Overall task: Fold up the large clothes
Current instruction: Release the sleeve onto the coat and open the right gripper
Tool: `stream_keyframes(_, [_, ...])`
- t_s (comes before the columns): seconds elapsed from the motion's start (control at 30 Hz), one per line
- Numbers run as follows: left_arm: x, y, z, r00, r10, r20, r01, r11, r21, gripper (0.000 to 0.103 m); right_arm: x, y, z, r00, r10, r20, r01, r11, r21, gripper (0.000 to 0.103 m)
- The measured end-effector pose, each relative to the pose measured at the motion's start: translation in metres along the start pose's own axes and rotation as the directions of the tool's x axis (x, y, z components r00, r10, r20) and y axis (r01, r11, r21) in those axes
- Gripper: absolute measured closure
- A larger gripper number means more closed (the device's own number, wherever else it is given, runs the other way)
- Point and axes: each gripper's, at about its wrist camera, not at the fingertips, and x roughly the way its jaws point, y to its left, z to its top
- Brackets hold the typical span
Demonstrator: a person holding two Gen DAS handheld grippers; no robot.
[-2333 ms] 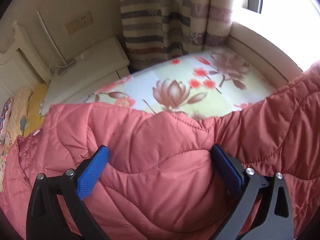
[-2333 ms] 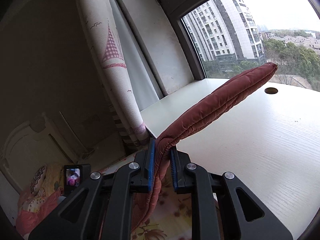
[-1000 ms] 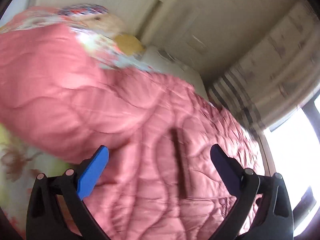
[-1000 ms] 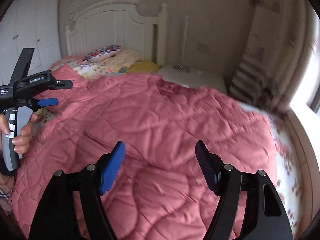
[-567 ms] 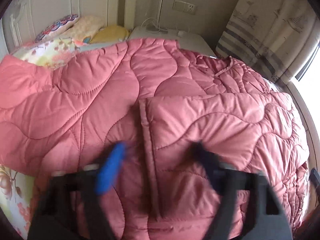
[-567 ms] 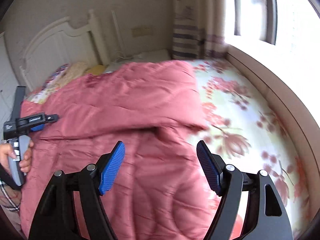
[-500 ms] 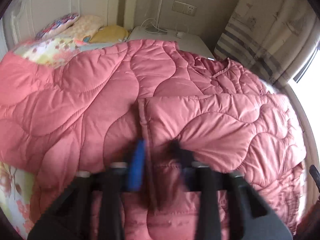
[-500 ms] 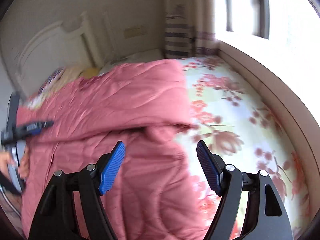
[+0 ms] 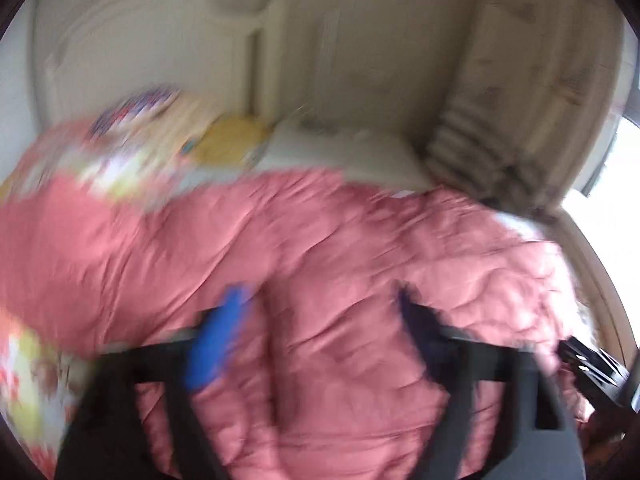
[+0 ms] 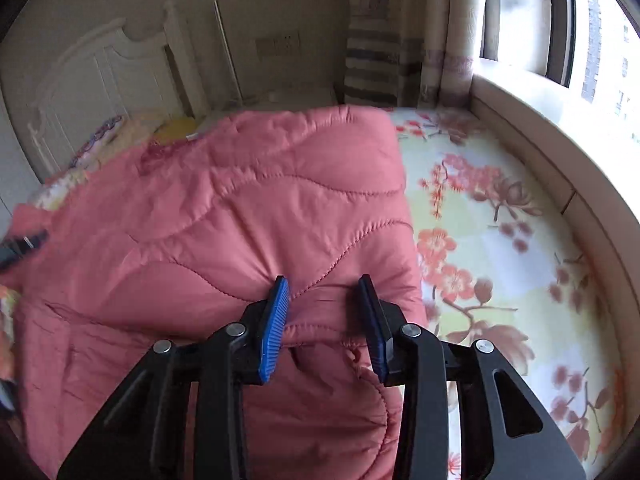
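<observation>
We see the pink quilted coat (image 10: 248, 216) spread over the bed (image 10: 500, 264), covering its left and middle part, with a folded layer lying on top whose straight edge runs down beside the bare floral sheet; the same coat (image 9: 320, 280) fills the lower half of the left wrist view, which is badly blurred. Our right gripper (image 10: 324, 324) sits at the near edge of that folded layer, its jaws partly open with a hump of fabric between the blue pads (image 10: 274, 328); we cannot tell whether the pads press it. Our left gripper (image 9: 320, 332) hangs over the coat with its jaws wide apart and holding nothing. Past the coat lie pillows (image 10: 120, 136) against the white headboard (image 10: 100, 76); a nightstand (image 9: 340, 152) stands beside them, then a striped curtain (image 10: 372, 68) and the window (image 10: 580, 28) above a broad sill (image 10: 560, 132) that curves along the bed's right side.
</observation>
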Motion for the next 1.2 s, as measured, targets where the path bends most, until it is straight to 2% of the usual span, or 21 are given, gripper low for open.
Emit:
stream_keyframes(0.03, [0.003,-0.015,0.003,1.000,-0.010,0.013,0.009,0.998,0.064,0.011,-0.001,0.000,0.001,1.000,-0.003,-0.002,0.003,1.000,-0.003,0.066])
stream_keyframes(0.1, [0.023,-0.037,0.001,1.000,0.028,-0.010,-0.026,0.986,0.167,0.011,0.000,0.000,0.001,1.000,-0.010,-0.002,0.010,1.000,-0.013,0.066])
stream_keyframes(0.13, [0.035,-0.043,-0.003,0.998,0.042,-0.038,-0.034,0.981,0.192,0.011,-0.002,0.000,0.001,1.000,-0.013,-0.003,0.013,1.000,-0.013,0.066])
stream_keyframes(0.17, [0.056,-0.047,-0.011,0.993,0.054,-0.105,-0.030,0.976,0.215,0.011,-0.006,0.000,0.002,1.000,-0.014,-0.006,0.014,1.000,-0.007,0.066])
stream_keyframes(0.23, [0.080,-0.044,-0.024,0.981,0.046,-0.188,-0.005,0.976,0.216,0.010,-0.019,-0.002,0.005,1.000,0.006,-0.008,-0.006,1.000,0.023,0.066])
stream_keyframes(0.3, [0.088,-0.035,-0.033,0.984,0.010,-0.178,0.023,0.983,0.181,0.004,-0.039,-0.004,0.012,0.999,0.031,0.024,-0.032,0.999,0.025,0.066])
stream_keyframes(0.43, [0.091,-0.030,-0.031,0.982,-0.009,-0.189,0.038,0.987,0.154,0.002,-0.052,0.001,0.039,0.996,-0.045,0.082,0.049,0.998,-0.046,0.067])
stream_keyframes(0.57, [0.091,-0.029,-0.031,0.982,-0.014,-0.187,0.042,0.988,0.150,0.002,-0.020,0.001,0.068,0.996,-0.022,0.091,0.026,0.999,-0.046,0.067])
stream_keyframes(0.63, [0.090,-0.030,-0.031,0.982,-0.020,-0.186,0.048,0.988,0.144,0.002,0.016,0.000,0.069,1.000,-0.021,0.002,0.021,0.999,-0.047,0.067])
stream_keyframes(0.7, [0.091,-0.027,-0.032,0.982,-0.026,-0.186,0.053,0.989,0.141,0.002,0.053,-0.004,0.060,0.992,-0.052,-0.116,0.046,0.997,-0.056,0.067])
stream_keyframes(0.73, [0.091,-0.026,-0.032,0.982,-0.026,-0.187,0.053,0.989,0.141,0.002,0.051,-0.006,0.058,0.995,-0.045,-0.090,0.041,0.998,-0.044,0.067])
stream_keyframes(0.8, [0.091,-0.027,-0.032,0.982,-0.025,-0.187,0.052,0.989,0.141,0.002,0.044,-0.008,0.062,0.994,-0.047,-0.099,0.045,0.999,-0.024,0.067])
stream_keyframes(0.9, [0.092,-0.026,-0.032,0.982,-0.022,-0.188,0.050,0.989,0.142,0.002,0.027,-0.008,0.083,0.998,-0.051,-0.033,0.051,0.999,0.000,0.067])
stream_keyframes(1.0, [0.092,-0.026,-0.032,0.982,-0.024,-0.188,0.051,0.989,0.141,0.002,0.028,-0.002,0.106,0.996,-0.086,0.003,0.086,0.996,-0.028,0.067])
stream_keyframes(1.07, [0.092,-0.026,-0.032,0.982,-0.023,-0.188,0.050,0.989,0.142,0.002,0.046,0.005,0.119,0.995,-0.097,0.010,0.098,0.992,-0.085,0.067])
stream_keyframes(1.1, [0.092,-0.026,-0.032,0.982,-0.025,-0.188,0.052,0.989,0.141,0.002,0.061,0.006,0.122,0.995,-0.090,-0.031,0.086,0.992,-0.097,0.067])
stream_keyframes(1.17, [0.092,-0.026,-0.032,0.982,-0.029,-0.188,0.056,0.989,0.138,0.002,0.096,-0.001,0.121,0.983,-0.099,-0.155,0.086,0.992,-0.089,0.067])
stream_keyframes(1.2, [0.092,-0.026,-0.032,0.982,-0.028,-0.188,0.055,0.989,0.138,0.002,0.099,-0.003,0.121,0.983,-0.091,-0.162,0.079,0.994,-0.079,0.067])
